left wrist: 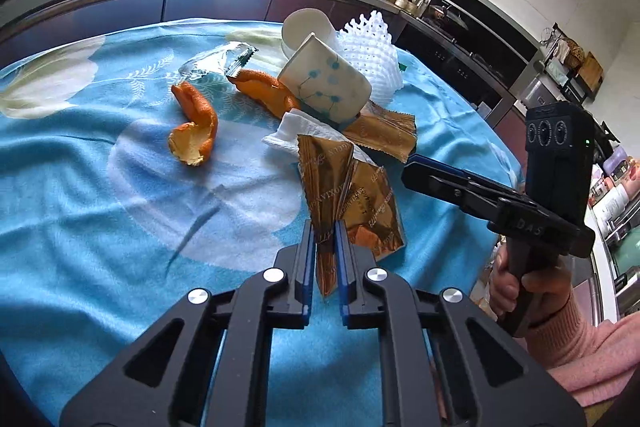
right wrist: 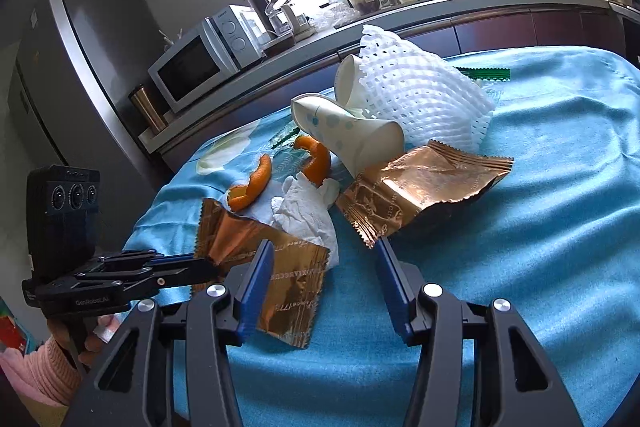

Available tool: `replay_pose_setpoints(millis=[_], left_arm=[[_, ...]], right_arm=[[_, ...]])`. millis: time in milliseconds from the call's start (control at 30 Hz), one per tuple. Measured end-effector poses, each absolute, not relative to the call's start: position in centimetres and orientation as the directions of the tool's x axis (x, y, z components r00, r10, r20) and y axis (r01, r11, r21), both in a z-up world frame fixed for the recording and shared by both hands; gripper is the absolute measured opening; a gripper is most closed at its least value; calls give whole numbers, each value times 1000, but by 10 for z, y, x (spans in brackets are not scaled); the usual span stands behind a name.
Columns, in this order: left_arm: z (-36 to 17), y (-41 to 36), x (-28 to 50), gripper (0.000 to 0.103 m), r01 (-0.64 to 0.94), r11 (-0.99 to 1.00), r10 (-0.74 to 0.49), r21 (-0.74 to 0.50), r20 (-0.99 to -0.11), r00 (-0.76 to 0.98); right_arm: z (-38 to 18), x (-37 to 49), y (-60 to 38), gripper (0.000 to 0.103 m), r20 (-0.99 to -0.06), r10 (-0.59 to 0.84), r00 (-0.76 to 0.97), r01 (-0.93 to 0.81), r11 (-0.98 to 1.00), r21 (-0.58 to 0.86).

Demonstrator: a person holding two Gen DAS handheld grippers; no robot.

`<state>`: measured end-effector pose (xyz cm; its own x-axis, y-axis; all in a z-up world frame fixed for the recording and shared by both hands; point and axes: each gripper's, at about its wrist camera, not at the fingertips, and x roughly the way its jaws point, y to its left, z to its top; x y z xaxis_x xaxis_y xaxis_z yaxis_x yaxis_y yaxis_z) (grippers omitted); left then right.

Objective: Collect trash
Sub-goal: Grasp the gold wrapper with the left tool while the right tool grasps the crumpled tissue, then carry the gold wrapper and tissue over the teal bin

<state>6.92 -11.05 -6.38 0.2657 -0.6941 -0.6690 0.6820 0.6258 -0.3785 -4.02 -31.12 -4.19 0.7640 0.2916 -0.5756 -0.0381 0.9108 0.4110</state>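
Pinching one gold wrapper (left wrist: 328, 187) low in the frame, the left tongs (left wrist: 325, 239) have begun the collecting, while the right tongs (right wrist: 324, 259) gape wide and cups (left wrist: 326, 87), peel (left wrist: 194, 131), tissue (right wrist: 308, 211) and netting (right wrist: 420, 95) litter the surface (left wrist: 100, 187) mid-frame.

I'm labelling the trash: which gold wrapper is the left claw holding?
On the blue tablecloth, find the white tissue. The held gold wrapper stands just in front of it, pinched upright in the left claw, unlike the other gold wrappers lying flat.

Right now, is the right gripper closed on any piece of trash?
No. The right gripper stands open above the blue tablecloth, its fingers apart with nothing pinched between them.
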Motion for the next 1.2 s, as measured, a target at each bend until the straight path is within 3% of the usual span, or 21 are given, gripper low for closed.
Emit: replay_pose_setpoints(millis=[533,633,767,833,1200], left_arm=[[-47,4,51,10,546,726,-668,-418,-616,416],[-46,18,50,10,520,746,-652,-416,-614,445],[-44,35,44,10,492,766,-635,-415,-608,476],[-44,42,42,10,479,771,-631,-419,-604,487],[-36,79,35,10,429,794,-607,-430,-582,541]], right_arm=[[-46,-7,-275,44,-638,283,717,-30,926,376],[-47,-2,-275,38,-651,263,712,-8,930,367],[-48,4,-272,17,-670,245,701,1,939,345],[-48,4,-271,12,-668,246,702,-4,940,342],[-25,-17,-244,10,-619,320,718,-115,931,347]])
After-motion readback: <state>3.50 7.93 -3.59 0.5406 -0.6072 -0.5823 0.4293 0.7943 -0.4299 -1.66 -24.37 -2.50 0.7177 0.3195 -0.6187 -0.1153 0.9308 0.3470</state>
